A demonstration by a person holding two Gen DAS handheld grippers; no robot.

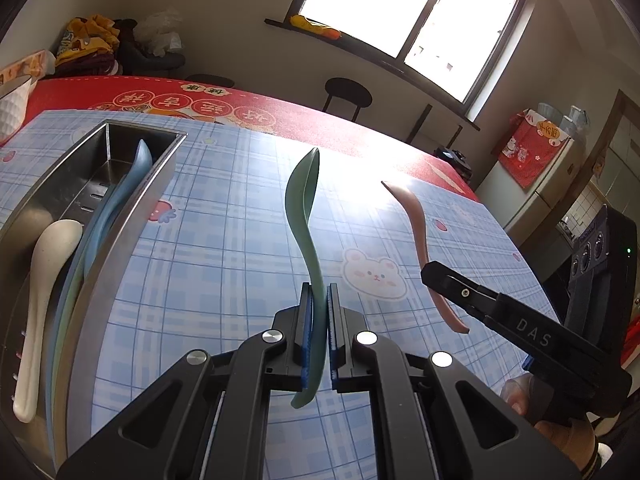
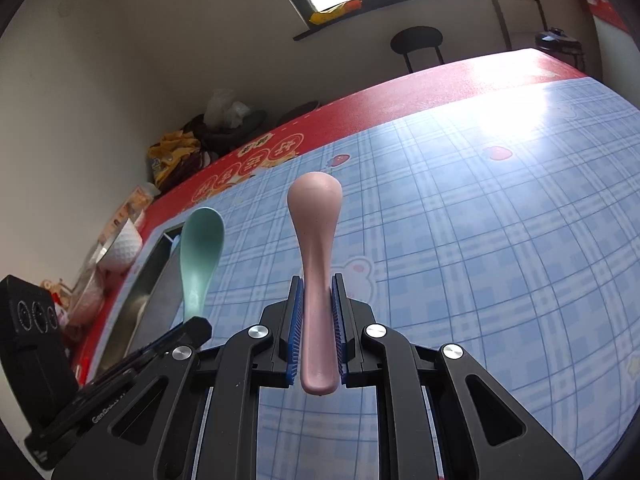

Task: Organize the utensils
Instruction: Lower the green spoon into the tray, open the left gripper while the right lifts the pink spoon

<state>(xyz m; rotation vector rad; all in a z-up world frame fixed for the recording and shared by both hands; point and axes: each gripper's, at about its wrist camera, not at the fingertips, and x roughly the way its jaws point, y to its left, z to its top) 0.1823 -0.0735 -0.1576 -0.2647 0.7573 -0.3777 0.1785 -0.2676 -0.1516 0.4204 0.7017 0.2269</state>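
Here, the left tongs point(image 1: 320, 304) are clenched on the handle of a green plastic spoon point(image 1: 303, 196), which stands edge-on between the blue pads with its bowl pointing away, raised clear of the worktop point(image 1: 224, 248), a surface covered by a blue checked cloth with a red cloth showing along its far edge. The right tongs point(image 2: 318, 300) are likewise clenched on the handle of a pink plastic spoon point(image 2: 316, 216), whose bowl points forward and whose handle end sticks out behind the pads; it too is held above the cloth. The two held spoons are near each other but apart. Toward the left edge of the worktop sits a long stainless-steel utensil tray point(image 1: 120, 216), and inside it lie a white plastic spoon point(image 1: 44, 280) and a light blue plastic spoon point(image 1: 120, 196) side by side, lengthwise.
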